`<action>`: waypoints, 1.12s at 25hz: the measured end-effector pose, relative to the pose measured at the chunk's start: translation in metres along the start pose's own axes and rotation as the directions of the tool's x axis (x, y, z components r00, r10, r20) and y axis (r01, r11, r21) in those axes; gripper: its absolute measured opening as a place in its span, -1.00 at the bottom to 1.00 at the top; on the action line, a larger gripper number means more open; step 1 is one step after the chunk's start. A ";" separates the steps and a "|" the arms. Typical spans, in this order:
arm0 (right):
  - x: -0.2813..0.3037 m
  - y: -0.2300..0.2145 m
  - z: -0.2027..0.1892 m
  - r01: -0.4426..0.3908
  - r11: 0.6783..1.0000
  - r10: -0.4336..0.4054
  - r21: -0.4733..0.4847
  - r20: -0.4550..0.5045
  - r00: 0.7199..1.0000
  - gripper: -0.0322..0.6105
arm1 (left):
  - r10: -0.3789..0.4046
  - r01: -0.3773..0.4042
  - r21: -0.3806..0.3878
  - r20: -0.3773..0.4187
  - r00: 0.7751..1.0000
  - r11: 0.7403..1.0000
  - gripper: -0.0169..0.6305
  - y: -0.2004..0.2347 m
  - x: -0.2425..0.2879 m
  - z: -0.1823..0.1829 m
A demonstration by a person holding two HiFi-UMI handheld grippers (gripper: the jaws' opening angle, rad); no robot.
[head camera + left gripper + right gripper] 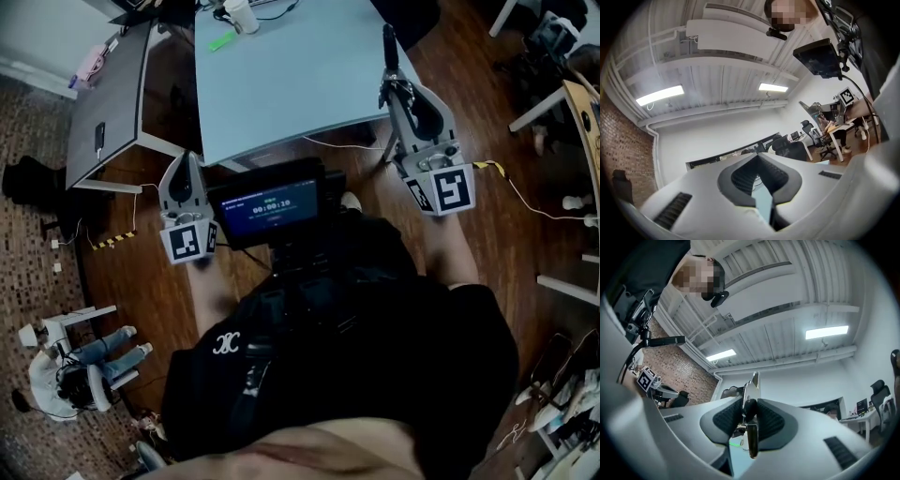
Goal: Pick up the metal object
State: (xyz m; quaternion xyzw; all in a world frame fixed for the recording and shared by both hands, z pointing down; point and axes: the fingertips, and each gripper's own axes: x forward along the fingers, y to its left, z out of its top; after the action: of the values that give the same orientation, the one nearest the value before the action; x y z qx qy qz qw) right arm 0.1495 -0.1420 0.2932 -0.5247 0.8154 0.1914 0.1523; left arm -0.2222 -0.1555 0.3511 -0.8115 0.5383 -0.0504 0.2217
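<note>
The metal object (pixel 752 383), a thin flat metal piece with a dark handle end, stands upright in my right gripper (pixel 750 406), clamped between the ribbed pads. In the head view the right gripper (pixel 401 94) is held up over the right edge of the light blue table (pixel 300 84), and the object's dark end (pixel 389 42) sticks out past the fingertips. My left gripper (pixel 185 161) hangs lower, off the table's front left corner. Its jaws (pixel 757 156) meet at the tips with nothing between them.
A white cup (pixel 241 14) and a green item (pixel 222 41) lie at the table's far edge. A dark desk (pixel 108 94) with a phone (pixel 99 136) stands to the left. A small screen (pixel 272 204) sits on the person's chest. White furniture legs line the right side.
</note>
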 end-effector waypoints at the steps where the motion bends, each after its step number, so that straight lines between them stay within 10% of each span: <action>1: -0.008 0.010 0.009 0.005 1.000 -0.005 0.000 0.008 1.000 -0.69 | -0.008 0.008 0.000 0.004 1.000 1.000 -0.95 0.000 -0.011 0.002; 12: -0.138 0.083 0.103 0.045 0.999 -0.045 -0.004 0.020 0.999 -0.69 | -0.047 0.049 -0.061 0.029 0.998 0.997 -0.95 -0.040 -0.143 0.038; 28: -0.144 0.082 0.133 0.047 0.999 -0.046 -0.006 0.049 0.998 -0.69 | -0.059 0.062 -0.046 0.059 0.997 0.997 -0.95 -0.043 -0.139 0.064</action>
State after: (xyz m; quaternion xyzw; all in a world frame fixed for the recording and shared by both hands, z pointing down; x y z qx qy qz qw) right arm 0.1386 0.0666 0.2533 -0.5391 0.7984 0.2035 0.1747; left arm -0.2225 0.0026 0.3330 -0.8335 0.5080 -0.0208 0.2160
